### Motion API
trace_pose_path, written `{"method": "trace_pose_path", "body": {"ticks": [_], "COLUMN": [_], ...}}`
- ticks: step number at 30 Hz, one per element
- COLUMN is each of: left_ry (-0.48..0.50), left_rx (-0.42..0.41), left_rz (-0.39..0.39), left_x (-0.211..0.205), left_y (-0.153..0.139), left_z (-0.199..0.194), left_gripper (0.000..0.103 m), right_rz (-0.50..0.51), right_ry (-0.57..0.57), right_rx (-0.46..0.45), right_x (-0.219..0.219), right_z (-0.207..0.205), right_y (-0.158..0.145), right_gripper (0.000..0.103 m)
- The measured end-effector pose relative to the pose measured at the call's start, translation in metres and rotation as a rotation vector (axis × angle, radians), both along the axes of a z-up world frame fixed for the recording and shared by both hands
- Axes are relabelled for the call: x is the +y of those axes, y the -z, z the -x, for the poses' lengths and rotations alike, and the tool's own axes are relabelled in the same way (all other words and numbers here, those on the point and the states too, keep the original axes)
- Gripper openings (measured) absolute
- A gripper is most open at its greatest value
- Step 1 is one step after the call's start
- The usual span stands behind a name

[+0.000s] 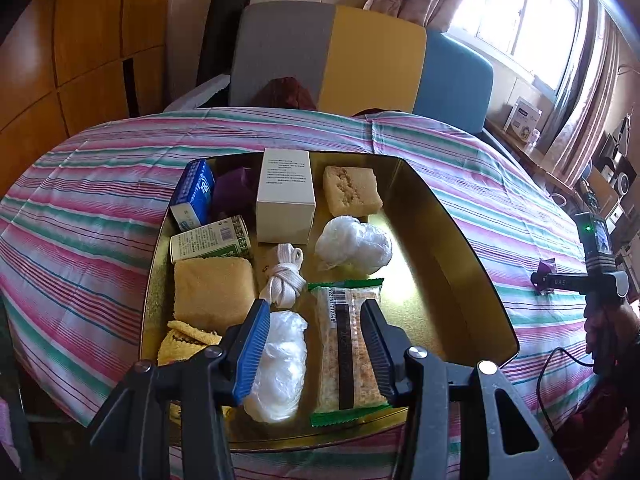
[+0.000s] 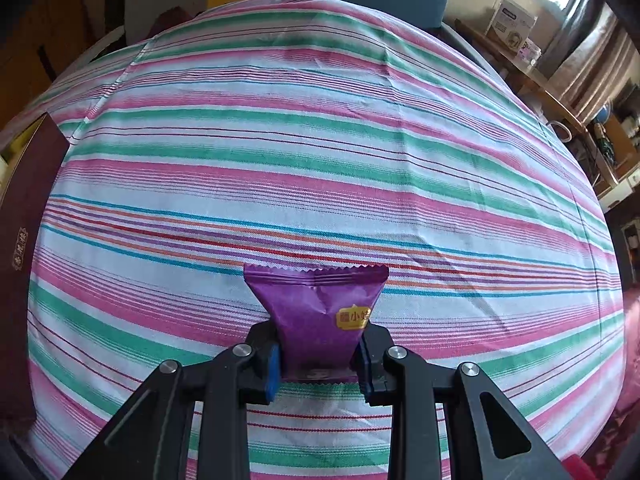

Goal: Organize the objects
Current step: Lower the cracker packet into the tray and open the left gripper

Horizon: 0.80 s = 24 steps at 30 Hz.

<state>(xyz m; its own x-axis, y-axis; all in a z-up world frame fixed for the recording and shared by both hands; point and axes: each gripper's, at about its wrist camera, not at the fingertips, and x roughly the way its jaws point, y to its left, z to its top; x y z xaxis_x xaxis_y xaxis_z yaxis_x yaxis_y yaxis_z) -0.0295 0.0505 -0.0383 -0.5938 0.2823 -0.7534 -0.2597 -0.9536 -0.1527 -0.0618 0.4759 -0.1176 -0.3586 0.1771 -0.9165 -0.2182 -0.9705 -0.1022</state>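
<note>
Gold-lined and shallow, the tray point(image 1: 452, 240) sits on the striped cloth point(image 1: 100, 208) over the tabletop and carries nearly everything. Along its far side lie a blue tissue pack point(image 1: 193, 194), a purple packet point(image 1: 234, 188) half hidden behind it, a white box point(image 1: 286, 196) and a pale crumbly cake block point(image 1: 351, 191). Nearer are a green-printed tin point(image 1: 210, 239), a tan sponge point(image 1: 214, 294), a yellow cloth point(image 1: 186, 342), a coiled white cord point(image 1: 282, 276) and a crumpled clear bag point(image 1: 354, 245).

Closest in the left wrist view, a second clear bag point(image 1: 278, 364) and a green-edged biscuit packet point(image 1: 347, 354) lie between the fingers of the left gripper point(image 1: 312, 354), which stand about halfway apart above them; whether they touch either item I cannot tell.

Off the tray, over the bare cloth, the right gripper point(image 2: 318, 364) has its fingers clamped tight on a purple snack packet point(image 2: 318, 308).
</note>
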Motion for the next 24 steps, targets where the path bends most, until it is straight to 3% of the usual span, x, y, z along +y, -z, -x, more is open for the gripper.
{"method": "trace_pose_path", "body": {"ticks": [5, 9, 18, 24], "left_ry": [0.002, -0.006, -0.054, -0.098], "left_rx": [-0.001, -0.006, -0.002, -0.004], "left_rz": [-0.013, -0.022, -0.034, -0.029], "left_x": [-0.003, -0.005, -0.022, -0.038], "left_y": [0.001, 0.002, 0.001, 0.003], "left_z": [-0.001, 0.000, 0.003, 0.005], "left_gripper": [0.047, 0.047, 0.047, 0.047], "right_rz": [0.110, 0.183, 0.278, 0.324], "right_ry": [0.002, -0.052, -0.348, -0.526], "right_rx": [0.004, 0.066, 0.220, 0.198], "right_x": [-0.013, -0.044, -0.151, -0.225], "right_z": [-0.006, -0.018, -0.036, -0.039], "right_y": [-0.007, -0.028, -0.092, -0.093], "right_gripper": [0.029, 0.029, 0.030, 0.030]}}
